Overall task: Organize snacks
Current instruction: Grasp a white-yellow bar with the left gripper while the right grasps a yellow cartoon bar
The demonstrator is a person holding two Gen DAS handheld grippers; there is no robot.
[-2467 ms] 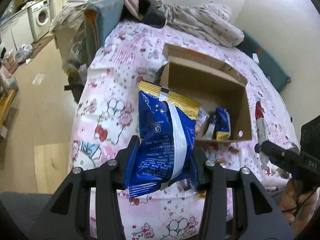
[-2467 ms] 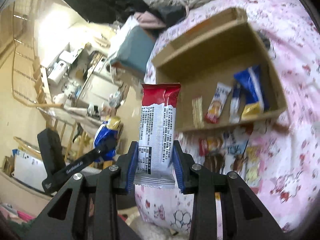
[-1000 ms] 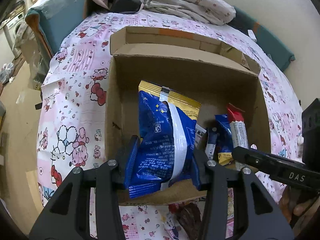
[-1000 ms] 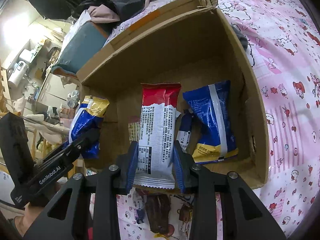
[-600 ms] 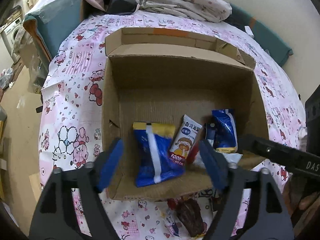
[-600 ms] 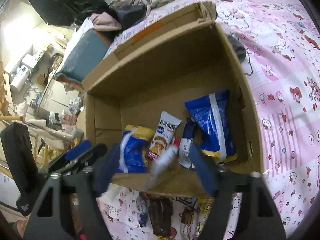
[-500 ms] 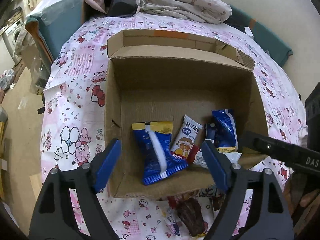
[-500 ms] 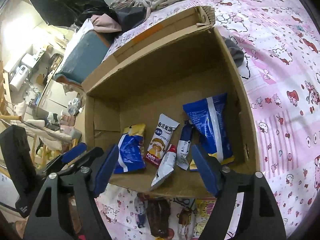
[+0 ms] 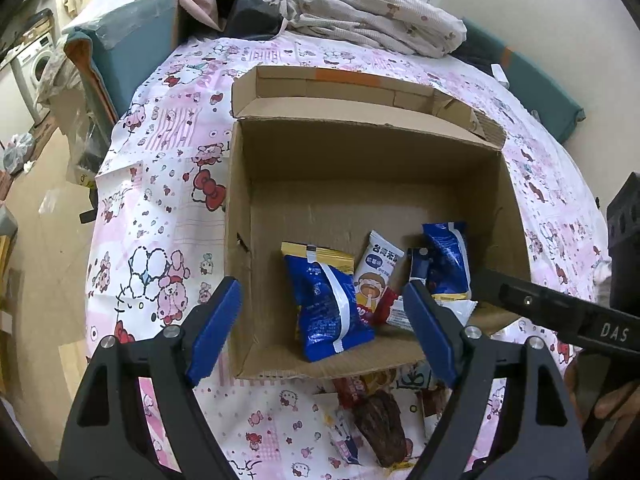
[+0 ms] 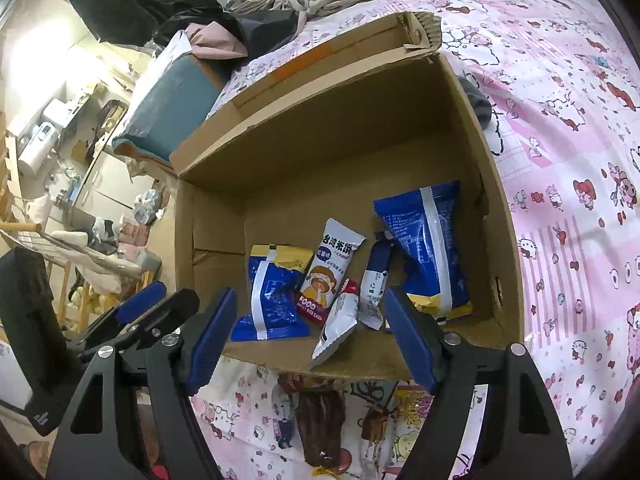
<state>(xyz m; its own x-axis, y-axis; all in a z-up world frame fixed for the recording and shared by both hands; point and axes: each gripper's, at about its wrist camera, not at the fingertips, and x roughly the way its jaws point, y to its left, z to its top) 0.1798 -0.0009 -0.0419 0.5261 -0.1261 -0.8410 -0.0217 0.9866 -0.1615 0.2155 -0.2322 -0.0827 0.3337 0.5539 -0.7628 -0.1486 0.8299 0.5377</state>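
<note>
An open cardboard box [image 9: 360,168] [image 10: 332,152] sits on the pink cartoon-print sheet. Inside lie a blue and yellow bag [image 9: 328,300] [image 10: 272,292], a white rice-cracker pack [image 9: 378,276] [image 10: 330,276], a red and white bar [image 9: 404,312] [image 10: 338,320] leaning on the near wall, a small blue stick pack [image 10: 374,284] and a second blue bag [image 9: 448,264] [image 10: 428,248]. My left gripper [image 9: 320,332] is open and empty above the box's near edge. My right gripper [image 10: 310,334] is open and empty there too.
More snacks lie on the sheet in front of the box, among them a dark brown pack [image 9: 380,420] [image 10: 324,420]. Crumpled bedding [image 9: 360,4] lies behind the box. A teal box [image 9: 124,48] stands at the bed's left edge, with floor beyond.
Both grippers moved over the box, then opened. The blue and yellow bag dropped from the left one and the red and white bar from the right one into the box.
</note>
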